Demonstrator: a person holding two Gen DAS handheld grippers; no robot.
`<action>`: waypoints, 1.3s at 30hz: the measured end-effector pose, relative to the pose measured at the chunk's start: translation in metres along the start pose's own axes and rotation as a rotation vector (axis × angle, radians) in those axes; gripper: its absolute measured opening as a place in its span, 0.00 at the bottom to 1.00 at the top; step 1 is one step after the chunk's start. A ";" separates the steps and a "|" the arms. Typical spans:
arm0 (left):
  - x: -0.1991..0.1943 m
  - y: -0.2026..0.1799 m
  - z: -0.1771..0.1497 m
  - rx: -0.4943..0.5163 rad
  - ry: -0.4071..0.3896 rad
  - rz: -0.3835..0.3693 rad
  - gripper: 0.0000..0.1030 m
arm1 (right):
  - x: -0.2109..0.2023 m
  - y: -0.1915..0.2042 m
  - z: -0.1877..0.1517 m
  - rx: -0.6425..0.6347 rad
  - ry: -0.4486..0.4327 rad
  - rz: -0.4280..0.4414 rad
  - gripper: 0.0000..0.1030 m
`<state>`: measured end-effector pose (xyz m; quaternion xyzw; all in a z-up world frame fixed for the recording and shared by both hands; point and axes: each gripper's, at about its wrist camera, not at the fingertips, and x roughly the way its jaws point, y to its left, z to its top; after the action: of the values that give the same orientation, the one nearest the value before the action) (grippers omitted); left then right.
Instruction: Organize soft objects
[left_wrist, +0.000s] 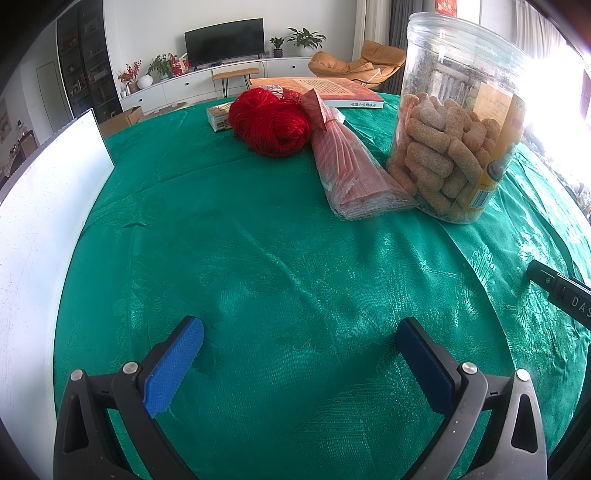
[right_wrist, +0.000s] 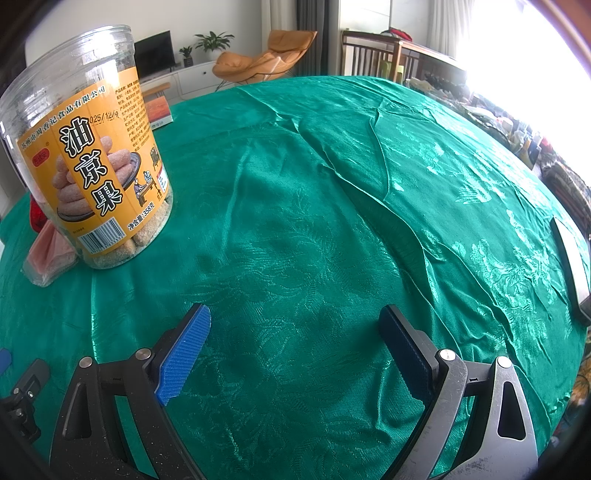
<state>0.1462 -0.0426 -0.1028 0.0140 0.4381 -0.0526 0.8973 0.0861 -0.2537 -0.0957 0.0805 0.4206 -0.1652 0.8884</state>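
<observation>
While both the left gripper (left_wrist: 299, 341) and right gripper (right_wrist: 295, 328) gape empty, a glossy red yarn ball (left_wrist: 269, 123) sits far, touching a pink bagged cloth (left_wrist: 351, 173).

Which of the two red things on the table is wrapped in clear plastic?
The flat pink-red packet, lying against the snack jar. Clear film covers it. The red yarn ball behind it is bare, loose-wound thread.

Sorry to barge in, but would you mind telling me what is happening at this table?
Nothing is being handled yet. The left gripper and right gripper both hover open and empty over the green tablecloth. Ahead of the left one lie a red yarn ball and a pink packet, the packet beside a snack jar. The soft things are untouched.
</observation>
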 end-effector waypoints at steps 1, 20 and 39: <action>0.000 0.000 0.001 0.004 0.006 0.000 1.00 | 0.000 0.000 0.000 0.000 0.000 0.000 0.91; 0.067 0.091 0.179 -0.464 0.052 -0.073 0.89 | 0.000 -0.001 0.000 0.000 0.000 0.000 0.91; -0.028 0.087 0.086 -0.136 0.249 -0.124 0.42 | 0.001 -0.002 0.000 0.000 0.000 0.000 0.91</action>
<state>0.2057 0.0401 -0.0300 -0.0674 0.5487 -0.0761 0.8298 0.0861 -0.2556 -0.0958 0.0807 0.4205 -0.1651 0.8885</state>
